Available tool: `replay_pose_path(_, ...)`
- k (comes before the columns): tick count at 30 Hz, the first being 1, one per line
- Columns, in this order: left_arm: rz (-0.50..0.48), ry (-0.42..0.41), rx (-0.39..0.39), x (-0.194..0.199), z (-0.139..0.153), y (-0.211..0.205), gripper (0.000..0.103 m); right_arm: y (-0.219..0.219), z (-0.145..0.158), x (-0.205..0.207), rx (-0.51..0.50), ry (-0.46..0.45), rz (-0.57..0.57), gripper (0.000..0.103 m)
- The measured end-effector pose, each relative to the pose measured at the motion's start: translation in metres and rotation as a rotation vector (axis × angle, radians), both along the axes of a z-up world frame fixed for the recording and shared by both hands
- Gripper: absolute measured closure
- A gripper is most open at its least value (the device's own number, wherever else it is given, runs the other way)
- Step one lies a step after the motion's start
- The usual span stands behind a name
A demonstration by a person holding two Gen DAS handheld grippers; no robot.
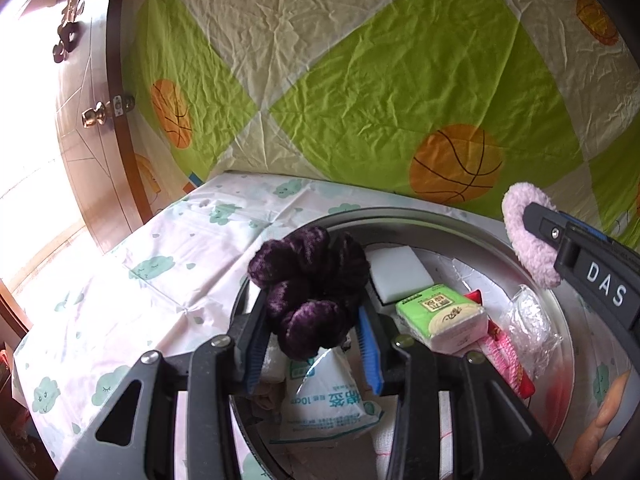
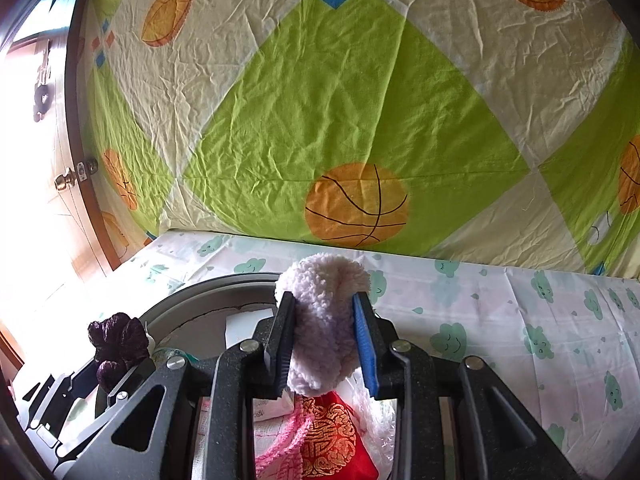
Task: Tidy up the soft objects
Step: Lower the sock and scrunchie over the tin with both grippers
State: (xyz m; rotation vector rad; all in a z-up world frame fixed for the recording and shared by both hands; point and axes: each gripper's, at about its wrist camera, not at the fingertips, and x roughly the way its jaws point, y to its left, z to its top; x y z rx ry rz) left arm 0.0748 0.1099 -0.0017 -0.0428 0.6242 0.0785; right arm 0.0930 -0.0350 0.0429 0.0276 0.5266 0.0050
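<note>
My left gripper (image 1: 310, 308) is shut on a dark purple velvet scrunchie (image 1: 308, 292) and holds it above the round metal tray (image 1: 560, 312). The scrunchie also shows at the left of the right wrist view (image 2: 118, 344). My right gripper (image 2: 324, 340) is shut on a fluffy pale pink scrunchie (image 2: 324, 320), held over the tray's right part; it shows in the left wrist view (image 1: 524, 232) too. In the tray lie a green tissue pack (image 1: 444, 316), a white sponge block (image 1: 400, 272), a cotton-swab bag (image 1: 328, 404), a red pouch (image 2: 336, 440) and crumpled clear plastic (image 1: 532, 324).
The tray stands on a table under a white cloth with green clouds (image 2: 520, 340). Behind it hangs a green and cream sheet with basketballs (image 2: 340, 120). A brown wooden door with a brass knob (image 1: 104, 114) is at the left.
</note>
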Motion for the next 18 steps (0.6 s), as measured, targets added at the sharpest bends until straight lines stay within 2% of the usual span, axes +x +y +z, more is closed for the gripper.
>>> replay_pose_path(12,0.009,0.048,0.037,0.010,-0.009,-0.004,0.065,0.004,-0.020,0.035,0.000,0.150,0.018,0.073)
replay_pose_path(18,0.013,0.058,0.055,0.012,-0.012,-0.006,0.065,0.010,-0.023,0.042,-0.018,0.183,0.038,0.072)
